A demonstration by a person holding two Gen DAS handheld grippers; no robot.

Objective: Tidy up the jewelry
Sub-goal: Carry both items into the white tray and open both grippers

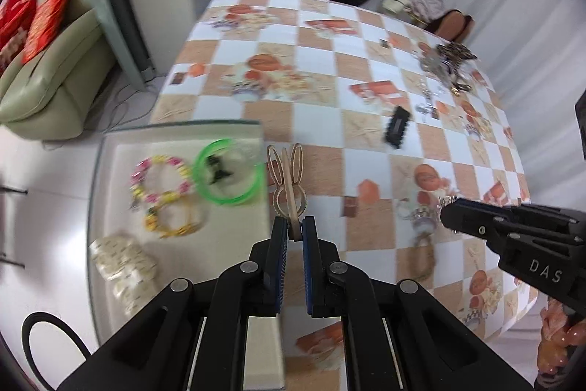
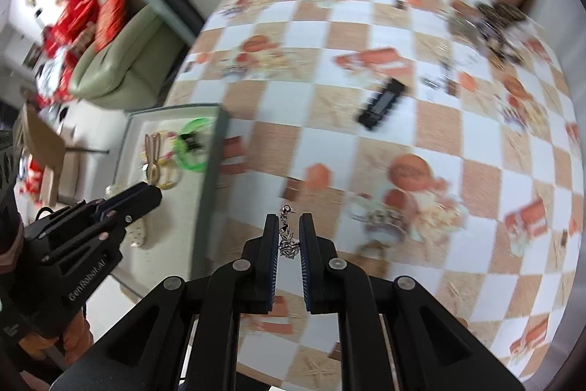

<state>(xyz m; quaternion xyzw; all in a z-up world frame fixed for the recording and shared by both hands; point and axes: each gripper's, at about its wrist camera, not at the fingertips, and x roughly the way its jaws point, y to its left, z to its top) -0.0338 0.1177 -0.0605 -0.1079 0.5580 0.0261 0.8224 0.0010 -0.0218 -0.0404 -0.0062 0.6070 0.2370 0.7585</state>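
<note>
Partly done: pink-and-yellow beaded bracelet (image 1: 161, 184), translucent green bangle (image 1: 229, 173) and yellow bracelet (image 1: 175, 220) already in white rectangular tray (image 1: 110, 149). Left gripper (image 1: 294, 226) pinching pale wooden rabbit-shaped clip (image 1: 287, 182) over the tray's edge. Right gripper (image 2: 288, 237) pinching small silver chain charm (image 2: 287, 233). Left on checkered surface (image 1: 318, 68): tangled jewelry heap (image 1: 447, 65), black hair clip (image 1: 397, 127). Readable: "DAS", "GenRobot.AI".

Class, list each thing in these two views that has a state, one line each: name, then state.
left claw: shut on the wooden rabbit-shaped clip.
right claw: shut on the silver chain piece.
tray: holds bracelets, not full.
green bangle: lying flat in the tray.
black hair clip: lying on the tablecloth, untouched.
</note>
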